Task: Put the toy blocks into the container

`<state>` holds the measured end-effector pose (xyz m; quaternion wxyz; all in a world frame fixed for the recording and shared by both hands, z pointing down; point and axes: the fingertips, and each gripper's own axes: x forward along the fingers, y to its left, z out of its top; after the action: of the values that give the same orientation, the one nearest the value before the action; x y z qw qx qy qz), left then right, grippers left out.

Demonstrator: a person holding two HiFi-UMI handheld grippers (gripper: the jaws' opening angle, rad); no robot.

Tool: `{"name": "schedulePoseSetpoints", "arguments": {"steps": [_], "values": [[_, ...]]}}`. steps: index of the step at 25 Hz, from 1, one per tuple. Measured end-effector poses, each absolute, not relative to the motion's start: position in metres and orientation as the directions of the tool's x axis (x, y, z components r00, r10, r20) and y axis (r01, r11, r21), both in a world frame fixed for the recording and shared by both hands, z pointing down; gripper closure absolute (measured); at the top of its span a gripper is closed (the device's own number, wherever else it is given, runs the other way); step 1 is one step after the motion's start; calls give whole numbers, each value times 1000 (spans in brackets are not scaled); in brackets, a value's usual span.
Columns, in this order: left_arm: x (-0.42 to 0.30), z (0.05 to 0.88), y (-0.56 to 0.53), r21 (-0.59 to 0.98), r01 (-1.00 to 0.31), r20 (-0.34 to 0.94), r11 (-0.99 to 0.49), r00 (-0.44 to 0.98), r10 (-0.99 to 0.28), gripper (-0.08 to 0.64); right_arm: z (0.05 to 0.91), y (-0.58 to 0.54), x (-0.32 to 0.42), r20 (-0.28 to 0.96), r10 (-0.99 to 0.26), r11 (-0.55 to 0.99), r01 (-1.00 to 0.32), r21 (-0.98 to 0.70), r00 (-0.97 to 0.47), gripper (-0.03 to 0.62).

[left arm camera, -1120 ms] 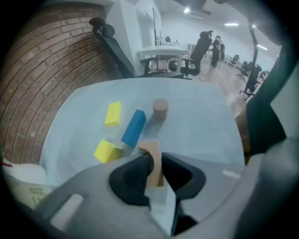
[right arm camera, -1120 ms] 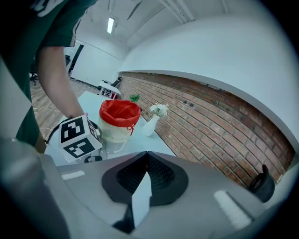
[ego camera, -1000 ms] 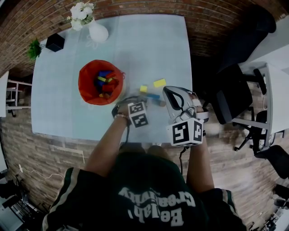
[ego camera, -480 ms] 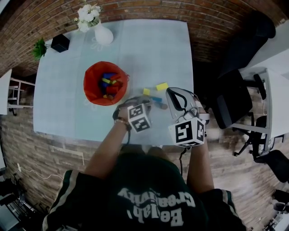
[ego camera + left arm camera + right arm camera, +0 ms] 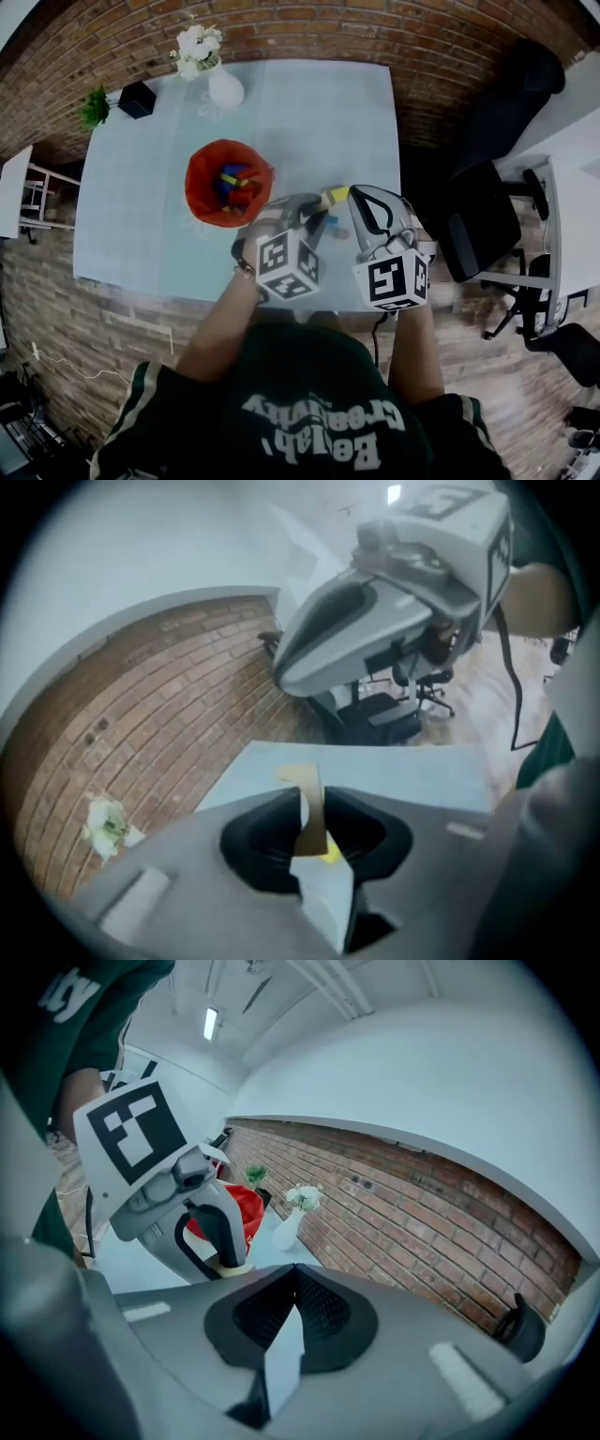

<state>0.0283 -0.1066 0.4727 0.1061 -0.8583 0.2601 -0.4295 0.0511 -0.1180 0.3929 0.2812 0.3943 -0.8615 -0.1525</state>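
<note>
The red container [image 5: 228, 183] stands mid-table with several coloured blocks inside. My left gripper [image 5: 322, 201] hangs above the table to its right, shut on a pale yellow block [image 5: 307, 803]; the right gripper view shows that block [image 5: 231, 1265] at its tips. In the head view a yellow block [image 5: 336, 195] lies right at those tips; I cannot tell whether it is the held one. A blue block [image 5: 324, 223] rests on the table beneath. My right gripper [image 5: 360, 194] hovers close by on the right, jaws [image 5: 295, 1274] shut with nothing between them.
A white vase with flowers [image 5: 223, 86] and a small black plant pot [image 5: 137, 98] stand at the table's far left. Black office chairs [image 5: 483, 206] are to the right of the table. A brick wall runs behind it.
My left gripper has lifted off the table near the loose blocks, carrying a block, and tilted. The right gripper has risen only slightly.
</note>
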Motion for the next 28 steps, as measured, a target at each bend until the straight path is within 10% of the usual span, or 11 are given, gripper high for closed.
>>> {"name": "schedulePoseSetpoints", "arguments": {"steps": [8,28], "values": [[20,401,-108,-470,-473,501,-745,553,-666,481,369,-120,53,317,-794,605,-625,494,-518,586],[-103,392,-138,-514,-594,516,-619,362,-776,480,360,-152,-72,293,-655,728,-479,490,-697,586]]}}
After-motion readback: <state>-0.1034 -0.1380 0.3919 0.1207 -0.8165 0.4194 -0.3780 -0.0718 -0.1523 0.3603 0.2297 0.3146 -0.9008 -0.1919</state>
